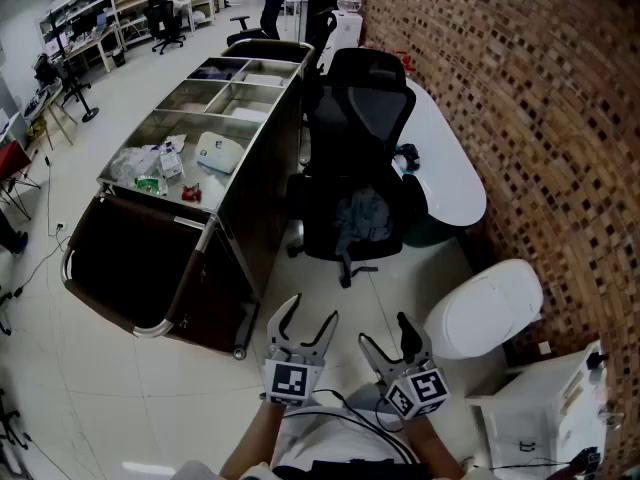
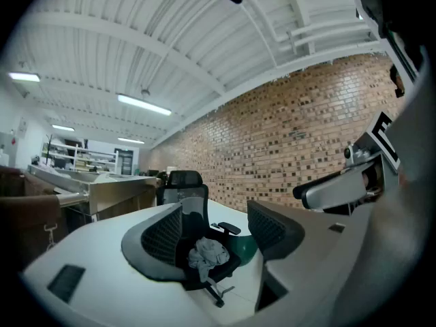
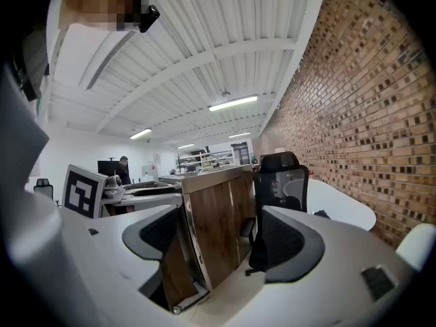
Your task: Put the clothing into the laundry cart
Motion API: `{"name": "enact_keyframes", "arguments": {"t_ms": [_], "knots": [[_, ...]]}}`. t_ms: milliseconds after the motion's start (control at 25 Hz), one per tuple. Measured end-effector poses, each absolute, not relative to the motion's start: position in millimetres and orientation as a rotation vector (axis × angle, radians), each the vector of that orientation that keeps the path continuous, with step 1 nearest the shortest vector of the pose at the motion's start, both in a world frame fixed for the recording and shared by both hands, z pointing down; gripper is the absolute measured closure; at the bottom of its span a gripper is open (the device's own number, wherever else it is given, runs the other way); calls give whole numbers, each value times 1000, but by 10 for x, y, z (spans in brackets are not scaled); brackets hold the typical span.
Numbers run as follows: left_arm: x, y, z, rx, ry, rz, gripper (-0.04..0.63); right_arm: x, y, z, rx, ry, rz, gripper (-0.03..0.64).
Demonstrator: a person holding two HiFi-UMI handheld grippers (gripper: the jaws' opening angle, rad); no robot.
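I see the left tool (image 1: 309, 314) and right tool (image 1: 385, 330) both with jaws apart, gripping nothing, held low in front of me. The grey clothing (image 1: 362, 215) is bunched on the black office chair (image 1: 366, 108) seat, just beside the laundry cart (image 1: 257, 196).

Grey clothing (image 1: 362, 215) on black chair (image 1: 365, 108)

Strip lights (image 2: 143, 105) on the ceiling give bright, even light and soft shadows. Both gripper views bulge strongly, with black corners. The pale floor (image 1: 60, 388) shows faint glare.
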State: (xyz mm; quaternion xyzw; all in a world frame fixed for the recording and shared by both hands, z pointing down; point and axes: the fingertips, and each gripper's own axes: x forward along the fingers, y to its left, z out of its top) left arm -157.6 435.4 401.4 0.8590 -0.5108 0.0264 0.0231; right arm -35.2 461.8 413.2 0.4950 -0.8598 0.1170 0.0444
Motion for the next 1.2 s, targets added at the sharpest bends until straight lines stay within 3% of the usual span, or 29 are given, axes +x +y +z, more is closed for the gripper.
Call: {"name": "enact_keyframes", "arguments": {"t_ms": [360,560,880,1200], "knots": [[-1343,3896,4196,2577,-1522,99,309,234,4101,4262,1658,-2589,418,213],[-1052,3564,4322,2595,-1529,171,310,578,3630,4374,1624,-2644,476,213],[-507,2909,4065,2439,-1607,12,310,1161,2819,4026,1561,-2818,325,227],[-87,2698,4179,2419,-1678,77,311,1425,2529,4188,1356,-2949,437,232]]}}
